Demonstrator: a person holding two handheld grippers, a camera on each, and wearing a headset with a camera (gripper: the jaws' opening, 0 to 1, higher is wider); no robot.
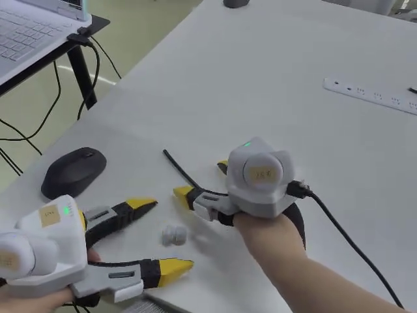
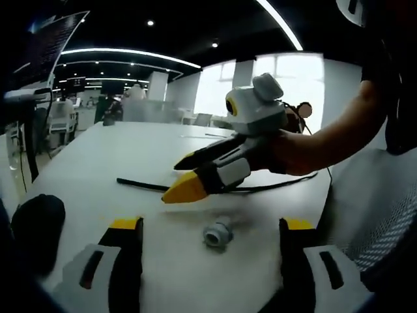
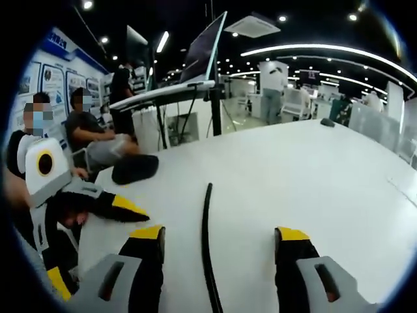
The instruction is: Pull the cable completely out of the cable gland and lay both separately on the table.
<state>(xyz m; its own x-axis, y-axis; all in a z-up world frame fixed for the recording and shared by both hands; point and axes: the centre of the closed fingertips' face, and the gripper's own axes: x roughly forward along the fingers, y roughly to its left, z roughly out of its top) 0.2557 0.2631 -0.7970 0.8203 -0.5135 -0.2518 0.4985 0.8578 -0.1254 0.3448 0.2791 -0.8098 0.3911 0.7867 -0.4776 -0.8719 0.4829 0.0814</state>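
Cable [image 1: 177,167] lies black and loose on the white table [image 1: 260,78], free of the cable gland [image 2: 218,233], which sits apart from it, nearer the person. The right gripper [image 1: 202,179] has its fingers spread wide, with the cable running untouched between them. The left gripper [image 1: 173,235] also has wide fingers, with the gland on the table between them. A black mouse [image 1: 73,171] rests near the left gripper.

Blk mouse [image 1: 73,171] on white table [image 1: 260,78] nr L edge; pwr strip [image 1: 371,96] far R; laptop [image 1: 32,26] on side stand [image 1: 81,72].
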